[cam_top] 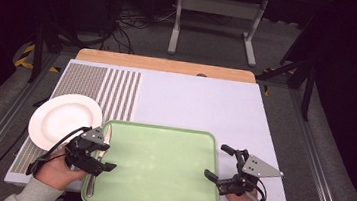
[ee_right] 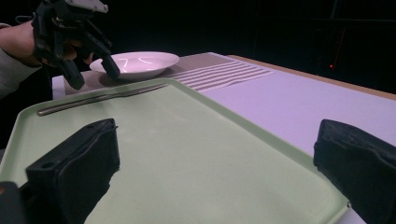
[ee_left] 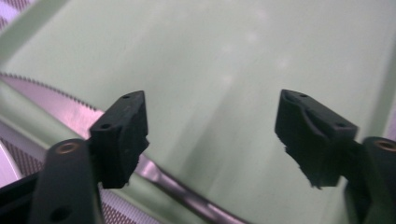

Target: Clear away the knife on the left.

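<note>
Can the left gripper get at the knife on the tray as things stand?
Probably yes. The left gripper hangs open right over the knife, which lies bare along the green tray's left edge, with nothing on top.

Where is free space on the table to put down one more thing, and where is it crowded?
Free: the green tray floor from the knife across to its right rim, and the white board between the tray's far rim and the wooden edge. Crowded: the near left corner, where the plate, knife and left gripper sit close together.
</note>
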Tool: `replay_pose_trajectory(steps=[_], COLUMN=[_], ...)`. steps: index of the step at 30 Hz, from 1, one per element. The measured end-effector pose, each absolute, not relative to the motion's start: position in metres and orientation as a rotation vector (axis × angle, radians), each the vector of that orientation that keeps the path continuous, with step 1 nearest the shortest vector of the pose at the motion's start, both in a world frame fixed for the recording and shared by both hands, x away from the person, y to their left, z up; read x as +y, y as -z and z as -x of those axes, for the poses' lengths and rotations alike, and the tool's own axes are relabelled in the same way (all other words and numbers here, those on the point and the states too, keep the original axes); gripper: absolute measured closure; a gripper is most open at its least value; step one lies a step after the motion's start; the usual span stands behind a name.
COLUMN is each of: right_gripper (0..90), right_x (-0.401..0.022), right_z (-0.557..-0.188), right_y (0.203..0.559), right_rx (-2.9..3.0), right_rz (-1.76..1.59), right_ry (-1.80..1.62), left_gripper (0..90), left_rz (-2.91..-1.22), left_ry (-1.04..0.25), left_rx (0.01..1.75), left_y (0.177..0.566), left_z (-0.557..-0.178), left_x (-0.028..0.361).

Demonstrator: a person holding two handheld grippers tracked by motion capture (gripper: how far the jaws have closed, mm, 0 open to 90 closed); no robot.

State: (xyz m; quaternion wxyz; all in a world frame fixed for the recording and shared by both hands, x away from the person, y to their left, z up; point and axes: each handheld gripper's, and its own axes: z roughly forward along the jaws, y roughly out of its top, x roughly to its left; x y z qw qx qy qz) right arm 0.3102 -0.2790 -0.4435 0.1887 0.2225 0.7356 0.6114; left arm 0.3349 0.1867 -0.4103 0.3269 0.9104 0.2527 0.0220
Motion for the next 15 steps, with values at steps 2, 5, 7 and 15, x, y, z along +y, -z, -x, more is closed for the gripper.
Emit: replay_pose_trajectory(steps=[2,5,7,15], right_gripper=[1.0,1.0,1.0,1.0], right_x=[-0.279,-0.279,-0.278,-0.278], right_z=[-0.310,-0.310,-0.311,-0.311], right_y=[0.444,0.443,0.443,0.443], right_rx=[2.070,2.066,2.065,2.063], right_rz=[-0.626,-0.627,-0.627,-0.624], right_ry=[-1.720,-1.722,-1.726,-1.729], left_gripper=[18.1,12.0,4.5,0.4], left_rz=[-2.337,-2.303,-2.277,-2.096], left_ry=[-0.048,-0.095,-0.121,-0.163], left_rx=[0.637,0.579,0.560,0.478], left_y=[0.406,0.401,0.400,0.399], left_z=[-0.333,-0.327,-0.325,-0.314], left_x=[0.189,0.190,0.191,0.213])
